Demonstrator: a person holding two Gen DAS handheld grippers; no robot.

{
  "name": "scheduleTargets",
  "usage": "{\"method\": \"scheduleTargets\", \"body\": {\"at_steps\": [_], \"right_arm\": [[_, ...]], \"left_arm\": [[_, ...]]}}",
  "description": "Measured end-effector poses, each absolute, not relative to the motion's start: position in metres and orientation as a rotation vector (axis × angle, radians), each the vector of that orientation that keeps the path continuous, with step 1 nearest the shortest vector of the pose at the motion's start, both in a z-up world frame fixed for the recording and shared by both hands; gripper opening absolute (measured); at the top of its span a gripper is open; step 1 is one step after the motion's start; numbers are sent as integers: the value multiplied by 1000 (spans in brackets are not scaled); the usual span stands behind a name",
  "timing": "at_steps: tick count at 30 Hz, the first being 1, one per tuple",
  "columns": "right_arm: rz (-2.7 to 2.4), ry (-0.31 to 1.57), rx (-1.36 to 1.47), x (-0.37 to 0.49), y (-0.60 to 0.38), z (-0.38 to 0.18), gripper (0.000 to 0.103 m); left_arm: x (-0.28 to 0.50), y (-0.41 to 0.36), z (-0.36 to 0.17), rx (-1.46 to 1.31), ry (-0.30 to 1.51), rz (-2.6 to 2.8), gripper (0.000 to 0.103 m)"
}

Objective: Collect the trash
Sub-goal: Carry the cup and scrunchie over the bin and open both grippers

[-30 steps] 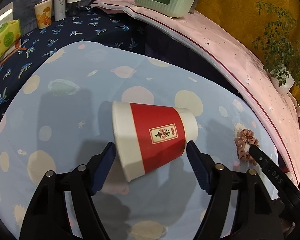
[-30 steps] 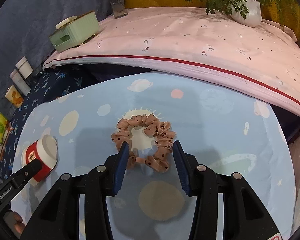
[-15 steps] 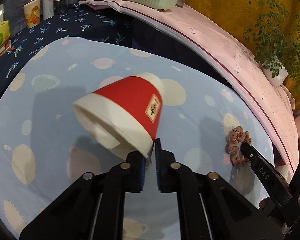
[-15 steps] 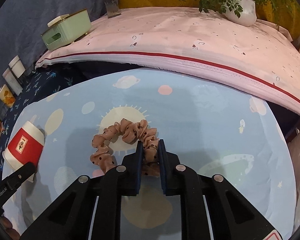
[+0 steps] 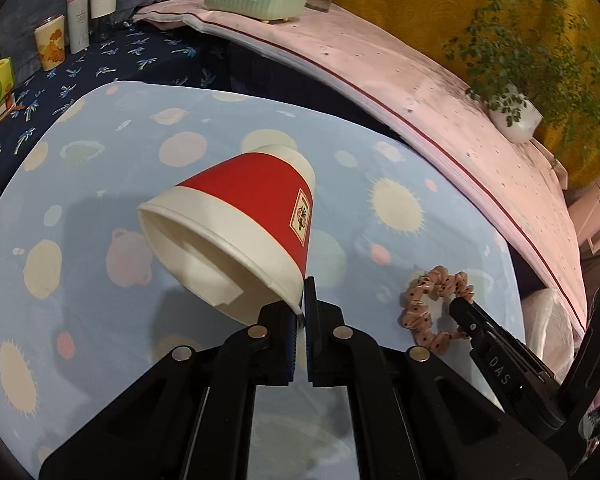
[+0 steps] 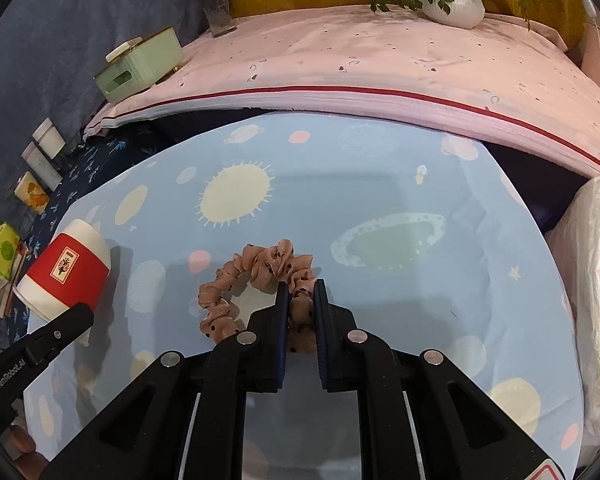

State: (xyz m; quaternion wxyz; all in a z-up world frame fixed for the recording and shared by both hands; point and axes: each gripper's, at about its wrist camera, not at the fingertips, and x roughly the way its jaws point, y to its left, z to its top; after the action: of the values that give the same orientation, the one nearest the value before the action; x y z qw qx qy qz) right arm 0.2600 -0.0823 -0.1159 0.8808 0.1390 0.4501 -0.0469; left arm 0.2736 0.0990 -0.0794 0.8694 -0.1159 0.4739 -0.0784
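Left wrist view — left gripper (image 5: 300, 312) tight on paper cup (image 5: 244, 232) rim.

Both wrist cameras look steeply down along their own fingers, close over the blue space-print cloth (image 5: 420, 168), the left view seeing the scrunchie (image 5: 436, 312) at its right, the right view catching the paper cup (image 6: 66, 272) at its left.
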Motion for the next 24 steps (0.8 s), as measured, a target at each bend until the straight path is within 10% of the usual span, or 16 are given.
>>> {"method": "scheduleTargets", "body": {"at_steps": [24], "right_arm": [[-155,770,375,141,-166,-44,12]], "left_arm": [[171,-31,-20,-101,915,-372,3]]}}
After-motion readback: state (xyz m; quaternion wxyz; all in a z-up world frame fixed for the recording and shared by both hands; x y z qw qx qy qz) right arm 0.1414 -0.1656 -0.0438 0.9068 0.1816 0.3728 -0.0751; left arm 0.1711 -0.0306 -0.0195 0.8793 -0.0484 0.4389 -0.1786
